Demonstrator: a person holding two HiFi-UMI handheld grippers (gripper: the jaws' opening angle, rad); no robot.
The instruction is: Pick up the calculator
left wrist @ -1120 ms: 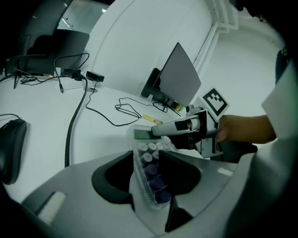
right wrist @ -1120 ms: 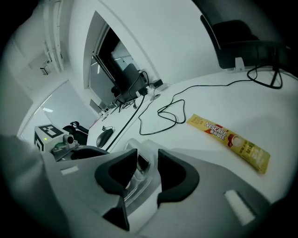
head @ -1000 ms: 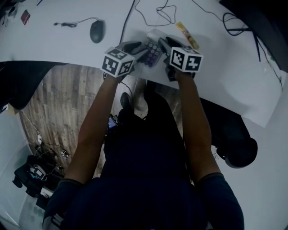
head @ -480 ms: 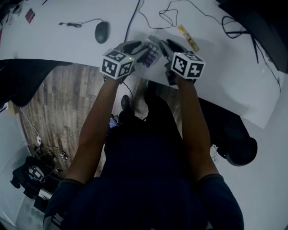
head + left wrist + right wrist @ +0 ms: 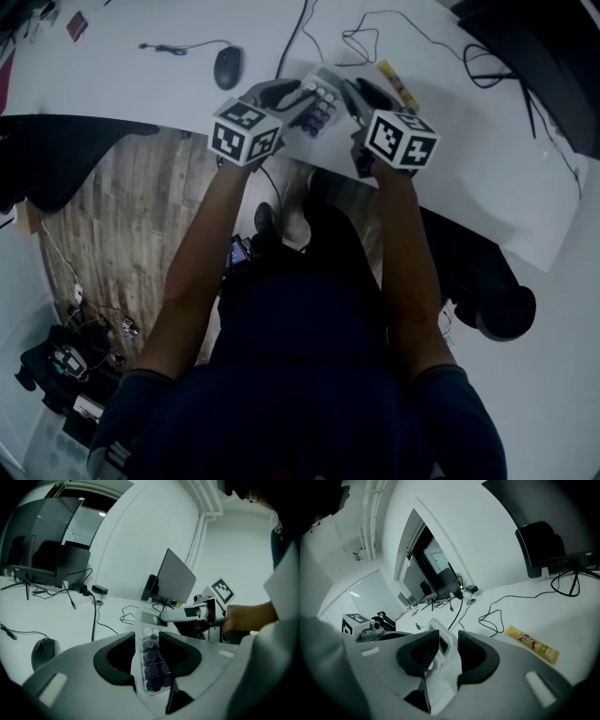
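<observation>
A white calculator (image 5: 319, 101) with purple and white round keys is held above the white desk (image 5: 131, 84) between both grippers. My left gripper (image 5: 286, 97) is shut on its keypad end; the left gripper view shows the calculator (image 5: 151, 663) edge-on between the dark pads. My right gripper (image 5: 354, 97) is shut on the display end, and the right gripper view shows the calculator (image 5: 440, 644) pinched between its jaws. The right gripper (image 5: 187, 613) also appears in the left gripper view.
A black mouse (image 5: 228, 67) with its cable lies left of the calculator. A yellow packet (image 5: 397, 84) lies to the right, with black cables (image 5: 422, 37) looping behind. A monitor (image 5: 176, 578) stands at the back. The desk's front edge runs under my hands.
Both grippers have risen and shifted slightly away from me with the calculator held between them; the grip has not changed.
</observation>
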